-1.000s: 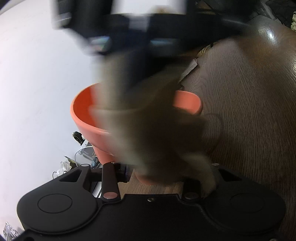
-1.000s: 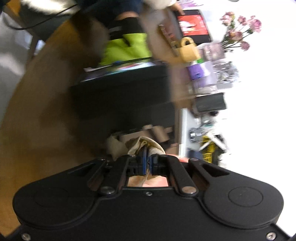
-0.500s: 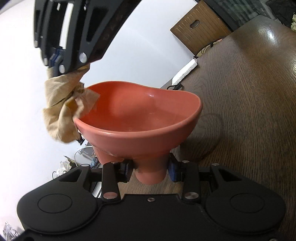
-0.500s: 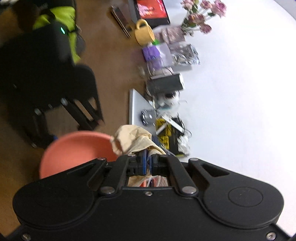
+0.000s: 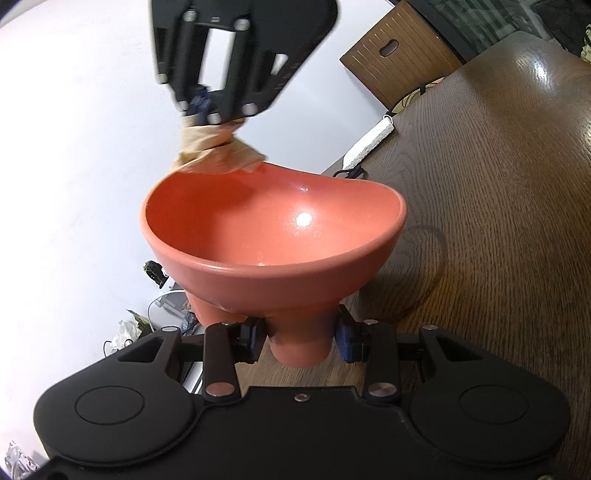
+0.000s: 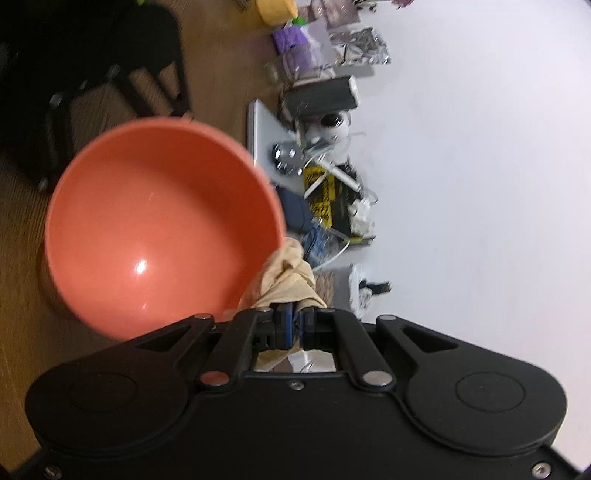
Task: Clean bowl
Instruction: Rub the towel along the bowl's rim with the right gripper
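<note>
An orange-red bowl (image 5: 273, 236) is held above the table, tilted, its inside shiny. My left gripper (image 5: 297, 338) is shut on the bowl's round foot. My right gripper (image 5: 201, 107) comes in from above at the bowl's far rim, shut on a crumpled tan cloth (image 5: 218, 155). The cloth touches the outer far edge of the rim. In the right wrist view the bowl (image 6: 162, 225) fills the left side, and the cloth (image 6: 286, 280) sits bunched at its rim, pinched in my right gripper (image 6: 295, 326).
A dark wooden table (image 5: 498, 221) lies under and right of the bowl. A wooden box (image 5: 395, 55) stands beyond it. Clutter lies along the white wall: a grey box (image 6: 321, 94), a yellow cup (image 6: 275, 9), purple items (image 6: 291, 40), cables.
My right gripper with the cloth has swung from the bowl's left side round to its far rim. A second ago the cloth was sweeping across the bowl's front. The bowl stays held.
</note>
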The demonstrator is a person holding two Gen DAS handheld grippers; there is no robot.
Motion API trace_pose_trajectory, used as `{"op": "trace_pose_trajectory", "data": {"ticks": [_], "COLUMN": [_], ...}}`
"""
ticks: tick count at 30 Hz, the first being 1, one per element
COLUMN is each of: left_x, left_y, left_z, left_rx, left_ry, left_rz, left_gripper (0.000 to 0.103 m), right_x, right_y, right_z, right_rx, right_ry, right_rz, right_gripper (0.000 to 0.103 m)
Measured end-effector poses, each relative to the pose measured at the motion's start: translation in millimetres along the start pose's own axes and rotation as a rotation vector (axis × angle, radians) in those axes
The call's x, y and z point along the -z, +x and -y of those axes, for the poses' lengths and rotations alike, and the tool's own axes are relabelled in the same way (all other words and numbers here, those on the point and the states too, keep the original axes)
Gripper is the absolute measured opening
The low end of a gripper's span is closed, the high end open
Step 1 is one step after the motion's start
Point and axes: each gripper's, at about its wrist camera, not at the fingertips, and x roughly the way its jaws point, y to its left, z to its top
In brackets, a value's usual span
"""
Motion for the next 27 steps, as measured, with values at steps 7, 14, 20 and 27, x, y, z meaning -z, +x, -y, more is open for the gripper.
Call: {"op": "trace_pose_trajectory", "data": {"ticks": [7, 14, 20, 27], "left_x": [3, 3, 2, 0], "left_y": [-3, -8, -11, -15], "left_z": [1, 2, 5, 9], "left_rx": [0.0, -0.002, -0.007, -0.011], "left_ry": [0.001, 0.002, 0.007, 0.01], "left_rz": [0.0, 0.0, 0.003, 0.004], "left_gripper": [0.037, 0.037, 0.037, 0.037], "right_x": [18, 14, 11, 2], "right_y": [-6, -17, -30, -48], "right_z": [-24, -53, -67, -77], "right_rx": [-0.076, -0.166, -0.223, -0.286], "right_ry": [-0.02, -0.049, -0.056, -0.044], "right_rz": [-0.056, -0.062, -0.056, -0.032], "right_gripper": [0.002, 0.002, 0.002, 0.002]}}
